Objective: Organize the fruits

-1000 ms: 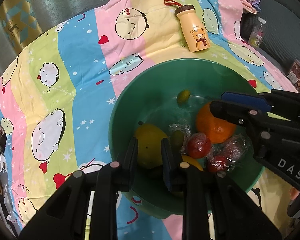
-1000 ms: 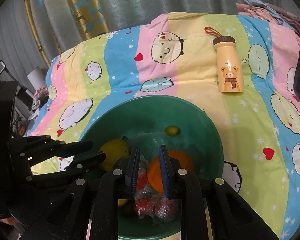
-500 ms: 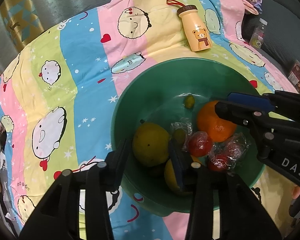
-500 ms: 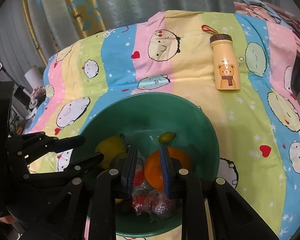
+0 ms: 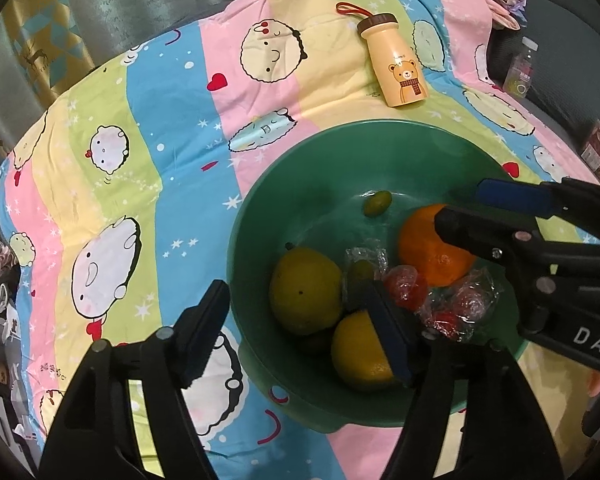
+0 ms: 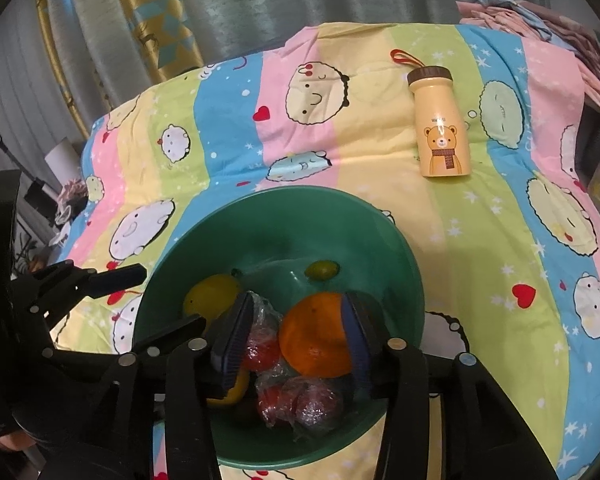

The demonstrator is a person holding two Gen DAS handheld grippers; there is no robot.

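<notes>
A green bowl (image 5: pixel 300 184) (image 6: pixel 284 212) on the striped bedspread holds two yellow lemons (image 5: pixel 306 290), (image 5: pixel 360 350), an orange (image 5: pixel 424 246) (image 6: pixel 316 336), a small green fruit (image 5: pixel 377 203) (image 6: pixel 321 269) and red fruits in clear wrap (image 5: pixel 406 288) (image 6: pixel 296 400). My left gripper (image 5: pixel 300 332) is open and empty over the bowl's near left rim, straddling the lemons. My right gripper (image 6: pixel 296 336) is open above the bowl, one finger on each side of the orange and wrapped fruit.
A yellow bear-print bottle (image 5: pixel 398 66) (image 6: pixel 438 128) with a brown cap lies on the bedspread beyond the bowl. Folded cloths (image 6: pixel 540 20) sit at the far right. A small clear bottle (image 5: pixel 520 68) stands off the bed's right edge. Curtains hang behind.
Both grippers have opened wide. The left let go of the yellow lemon, which now lies in the bowl. The right gripper's narrow gap has spread around the orange.
</notes>
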